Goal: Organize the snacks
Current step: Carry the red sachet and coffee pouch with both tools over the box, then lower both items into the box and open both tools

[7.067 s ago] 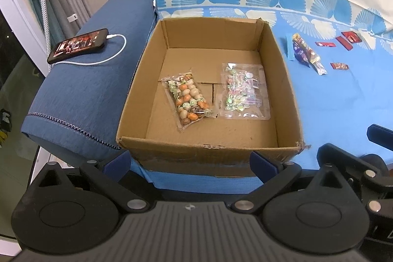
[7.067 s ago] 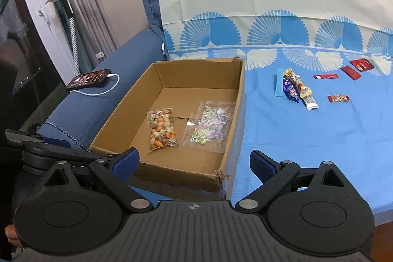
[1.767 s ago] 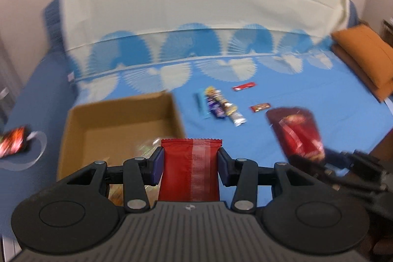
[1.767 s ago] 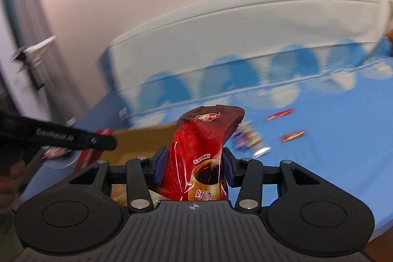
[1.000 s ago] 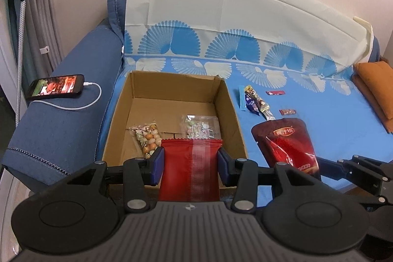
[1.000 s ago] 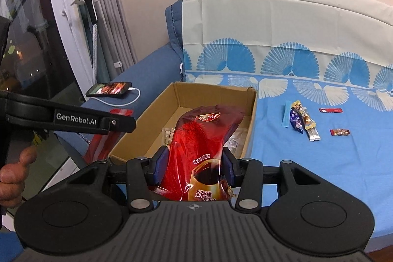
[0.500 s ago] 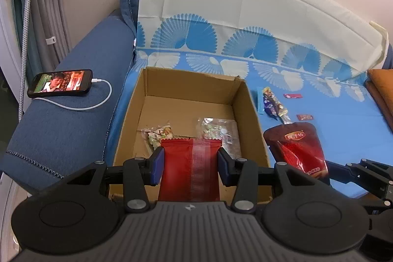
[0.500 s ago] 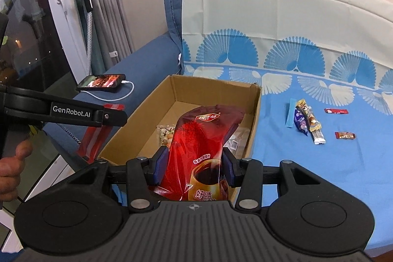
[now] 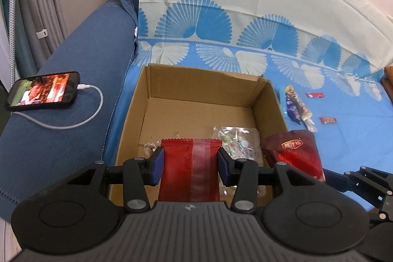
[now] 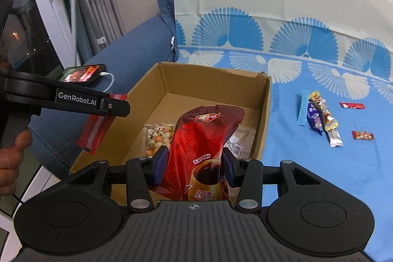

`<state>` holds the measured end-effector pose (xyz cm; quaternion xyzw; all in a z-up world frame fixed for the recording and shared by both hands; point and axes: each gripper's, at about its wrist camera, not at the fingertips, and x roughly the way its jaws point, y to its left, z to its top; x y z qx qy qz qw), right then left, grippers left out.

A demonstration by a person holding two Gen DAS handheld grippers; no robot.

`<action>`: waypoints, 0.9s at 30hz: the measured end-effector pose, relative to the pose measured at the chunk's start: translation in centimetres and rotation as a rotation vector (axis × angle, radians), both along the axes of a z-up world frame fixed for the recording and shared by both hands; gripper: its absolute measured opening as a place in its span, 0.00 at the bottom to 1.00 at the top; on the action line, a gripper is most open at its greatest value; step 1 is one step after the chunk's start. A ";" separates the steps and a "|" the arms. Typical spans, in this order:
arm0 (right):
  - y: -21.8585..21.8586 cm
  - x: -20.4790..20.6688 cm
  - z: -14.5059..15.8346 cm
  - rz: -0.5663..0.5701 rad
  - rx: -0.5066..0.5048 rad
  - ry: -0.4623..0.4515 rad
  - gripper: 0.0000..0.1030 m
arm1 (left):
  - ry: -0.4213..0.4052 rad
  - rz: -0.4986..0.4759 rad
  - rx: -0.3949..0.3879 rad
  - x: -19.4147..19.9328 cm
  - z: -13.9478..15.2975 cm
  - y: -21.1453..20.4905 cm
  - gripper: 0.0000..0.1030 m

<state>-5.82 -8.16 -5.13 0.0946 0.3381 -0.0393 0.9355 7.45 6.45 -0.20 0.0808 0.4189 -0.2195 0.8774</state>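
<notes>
A blue sofa (image 9: 61, 139) draped with a fan-patterned sheet (image 9: 343, 139) fills the view. Ahead of both my grippers sits an open cardboard box (image 9: 196, 92). My left gripper (image 9: 190, 165) is clamped on a flat red packet (image 9: 190, 171) above the box's near edge. My right gripper (image 10: 194, 167) squeezes a dark red pouch (image 10: 203, 139) over the box. Two clear snack bags (image 10: 158, 136) lie inside. Loose candy bars (image 10: 321, 119) lie to the right.
</notes>
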 end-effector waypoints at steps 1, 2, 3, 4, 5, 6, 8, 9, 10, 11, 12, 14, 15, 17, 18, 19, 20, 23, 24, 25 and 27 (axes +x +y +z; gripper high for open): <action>-0.2 0.7 -0.3 0.000 0.000 0.005 0.48 | 0.005 0.001 0.005 0.7 -0.4 -0.3 0.48; -0.3 1.2 -0.6 0.002 0.001 0.010 0.48 | 0.010 0.002 0.010 1.3 -0.8 -0.5 0.48; -0.4 1.8 -0.8 0.005 0.003 0.015 0.48 | 0.015 0.004 0.017 1.8 -1.2 -0.8 0.48; -0.6 2.3 -1.1 0.010 0.003 0.022 0.48 | 0.020 0.005 0.023 2.3 -1.6 -1.0 0.48; -0.7 2.8 -1.5 0.014 0.004 0.027 0.48 | 0.025 0.006 0.031 2.9 -2.1 -1.2 0.48; -0.8 3.2 -1.7 0.017 0.004 0.032 0.48 | 0.030 0.008 0.038 3.4 -2.6 -1.4 0.48; -1.0 4.1 -2.3 0.020 0.005 0.041 0.48 | 0.041 0.010 0.050 4.2 -3.5 -1.6 0.48; -1.1 4.4 -2.6 0.020 0.006 0.046 0.48 | 0.045 0.012 0.058 4.6 -3.9 -1.7 0.48; -1.3 4.8 -2.9 0.019 0.007 0.051 0.48 | 0.049 0.013 0.064 4.8 -4.2 -1.8 0.49; -1.4 5.1 -3.2 0.016 0.008 0.056 0.49 | 0.051 0.012 0.069 5.1 -4.5 -1.9 0.49; -1.6 5.5 -3.4 0.016 0.008 0.060 0.51 | 0.053 0.010 0.077 5.4 -4.9 -2.0 0.50; -1.8 6.1 -3.8 0.019 0.011 0.073 0.61 | 0.062 0.010 0.096 6.0 -5.5 -2.0 0.62; -1.9 6.4 -3.9 0.011 0.015 0.077 0.68 | 0.064 0.011 0.109 6.3 -5.8 -2.1 0.83; -2.2 6.7 -3.7 0.011 0.024 0.065 0.80 | 0.053 0.024 0.128 6.5 -6.0 -2.0 1.00; -2.3 6.7 -3.5 0.008 0.019 0.055 0.84 | 0.034 0.028 0.122 6.3 -5.8 -1.8 1.00; -2.3 6.7 -3.3 0.001 0.006 0.046 0.86 | 0.027 0.026 0.122 6.2 -5.7 -1.6 1.00; -2.3 6.6 -3.1 -0.003 -0.004 0.042 0.87 | 0.026 0.022 0.130 5.9 -5.6 -1.5 1.00; -2.2 5.7 -2.7 -0.006 0.009 0.053 0.88 | 0.039 0.016 0.159 4.6 -5.3 -1.1 1.00; -2.1 5.3 -2.6 -0.009 0.018 0.060 0.88 | 0.045 0.018 0.164 3.9 -5.3 -0.8 1.00; -1.8 4.8 -2.5 -0.010 0.029 0.069 0.88 | 0.053 0.022 0.166 3.2 -5.1 -0.5 1.00; -1.0 3.6 -2.3 -0.013 0.034 0.074 0.88 | 0.063 0.035 0.170 1.5 -4.8 0.0 1.00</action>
